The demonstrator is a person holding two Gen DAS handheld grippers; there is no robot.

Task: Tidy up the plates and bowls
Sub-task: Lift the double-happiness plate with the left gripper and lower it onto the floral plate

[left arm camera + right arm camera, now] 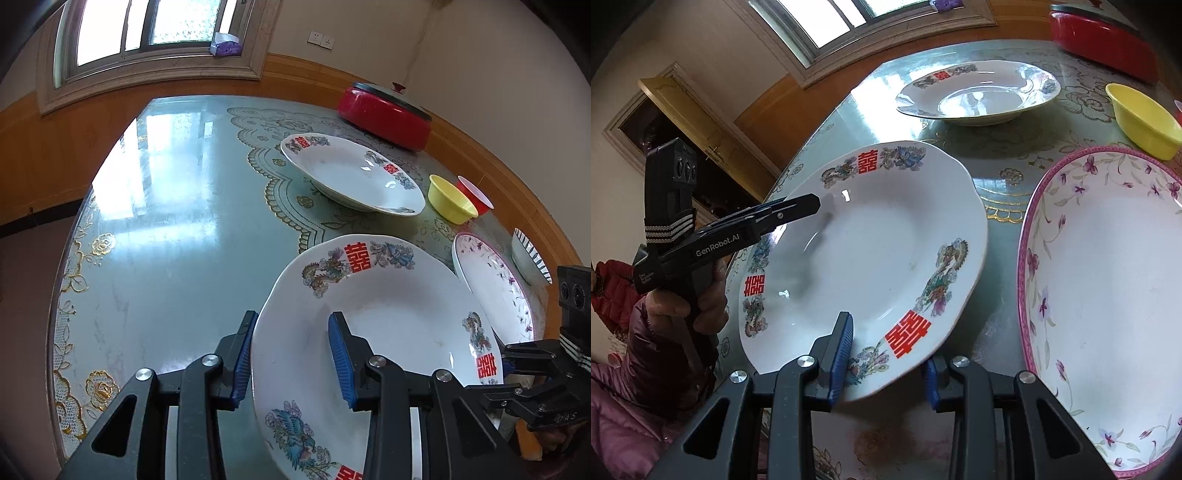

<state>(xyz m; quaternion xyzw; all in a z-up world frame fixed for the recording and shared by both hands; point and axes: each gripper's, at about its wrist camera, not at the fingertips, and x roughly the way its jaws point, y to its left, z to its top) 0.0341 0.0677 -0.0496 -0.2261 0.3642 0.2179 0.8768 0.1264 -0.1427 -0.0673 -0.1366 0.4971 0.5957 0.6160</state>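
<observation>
A white plate with red double-happiness marks (399,317) (871,254) is tilted above the glass table, held at both edges. My left gripper (291,358) has one blue pad under the rim and one inside the plate, its jaws partly apart around the rim. My right gripper (890,354) straddles the plate's near rim the same way. A second matching plate (351,173) (979,92) lies farther back. A pink-rimmed floral plate (495,280) (1108,295) lies to the right.
A yellow bowl (450,199) (1145,118), a red bowl (476,195) and a striped bowl (528,258) stand along the right edge. A red lidded pot (384,114) (1104,37) sits at the back right. The table's left half (166,229) is bare glass.
</observation>
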